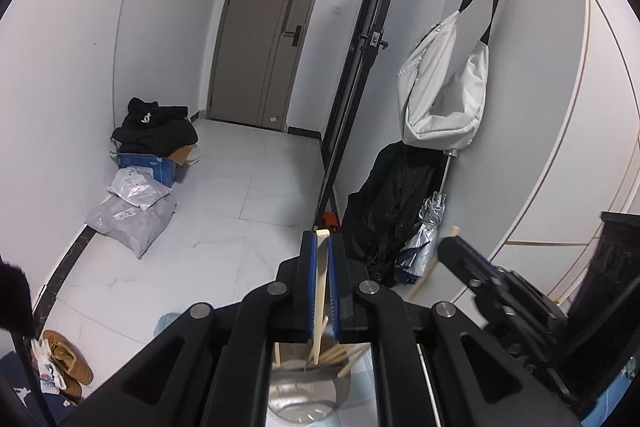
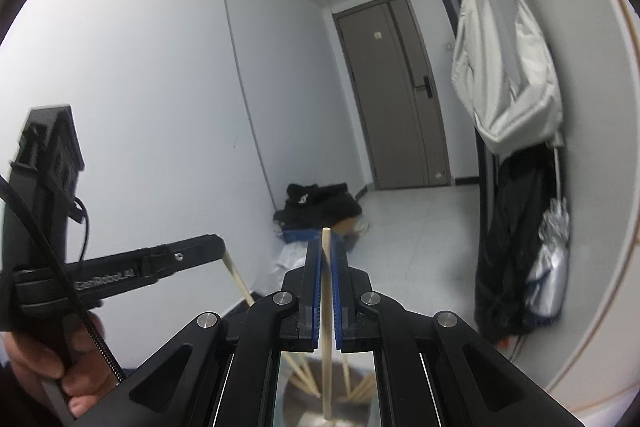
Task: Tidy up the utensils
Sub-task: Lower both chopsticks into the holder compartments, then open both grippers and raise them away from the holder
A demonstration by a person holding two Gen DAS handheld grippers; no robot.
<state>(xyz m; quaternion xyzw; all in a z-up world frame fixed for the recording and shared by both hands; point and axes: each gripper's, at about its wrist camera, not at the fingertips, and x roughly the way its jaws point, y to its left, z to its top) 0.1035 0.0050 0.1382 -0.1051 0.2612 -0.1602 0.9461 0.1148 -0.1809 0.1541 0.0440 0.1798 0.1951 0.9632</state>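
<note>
My left gripper (image 1: 322,241) is shut on a pale wooden chopstick (image 1: 320,291) that runs down between the blue pads into a steel cup (image 1: 308,393) holding several more chopsticks. My right gripper (image 2: 326,247) is shut on another wooden chopstick (image 2: 326,323), its lower end inside the same steel cup (image 2: 320,411). The right gripper shows in the left wrist view (image 1: 460,247) at the right with its chopstick (image 1: 428,271). The left gripper shows in the right wrist view (image 2: 218,245) at the left, chopstick (image 2: 238,279) slanting down from it.
A hallway with a white tiled floor (image 1: 248,187) and a brown door (image 1: 268,35) lies ahead. Parcels and a blue box with black clothes (image 1: 148,147) sit at the left wall. A white bag (image 1: 444,95), black coat and folded umbrella (image 1: 424,235) hang at the right.
</note>
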